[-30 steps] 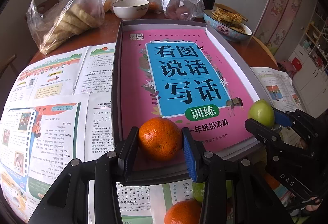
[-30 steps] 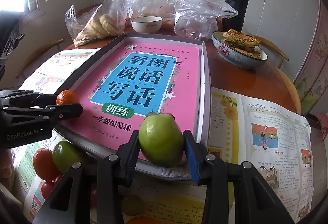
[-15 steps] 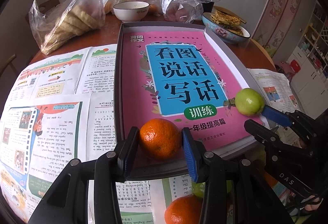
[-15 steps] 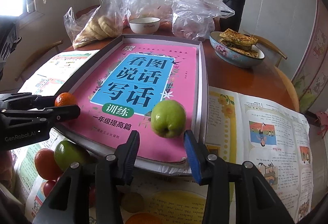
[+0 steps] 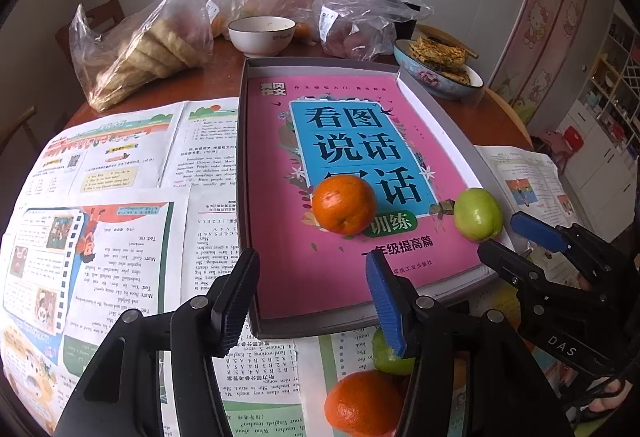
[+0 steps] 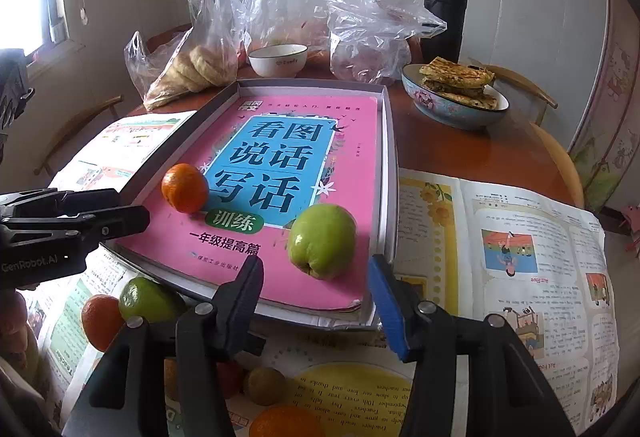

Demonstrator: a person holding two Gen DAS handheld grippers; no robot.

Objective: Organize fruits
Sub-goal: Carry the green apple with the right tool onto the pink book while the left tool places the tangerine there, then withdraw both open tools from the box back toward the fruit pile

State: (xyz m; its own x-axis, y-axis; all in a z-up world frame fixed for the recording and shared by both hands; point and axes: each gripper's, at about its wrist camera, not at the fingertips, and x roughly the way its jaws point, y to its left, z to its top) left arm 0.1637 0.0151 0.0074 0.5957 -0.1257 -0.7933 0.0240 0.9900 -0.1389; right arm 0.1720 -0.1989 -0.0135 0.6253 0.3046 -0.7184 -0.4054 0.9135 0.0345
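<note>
The left gripper [image 5: 310,297] hangs over the near edge of the grey tray [image 5: 241,173], fingers spread wide and holding nothing; the orange [image 5: 344,204] sits free on the pink book [image 5: 280,237] just ahead of it, toward the tray's left half. The right gripper [image 6: 316,297] is likewise wide open and empty, its fingers flanking the near right corner of the tray, with the green apple [image 6: 322,240] resting on the book just beyond the tips (near the tray's right wall, but whether it touches is hard to tell). The two fruits lie well apart, with bare pink cover between them and a long stretch of open book behind, up to the tray's far rim. Off the tray's near edge, on the spread papers [image 6: 500,237], wait more fruit: an orange [image 6: 100,321] and a lime-green one [image 6: 148,301] touching each other at the left, a small brownish one [image 6: 264,385] and another orange [image 6: 284,423] at the bottom edge. Past the far rim the tabletop [image 6: 460,153] is crowded: plastic bags [image 6: 376,29], a white bowl [image 6: 278,59], a black flask [image 6: 446,9], and a blue bowl [image 6: 452,109] of flatbread near the right rim of the tabletop.
</note>
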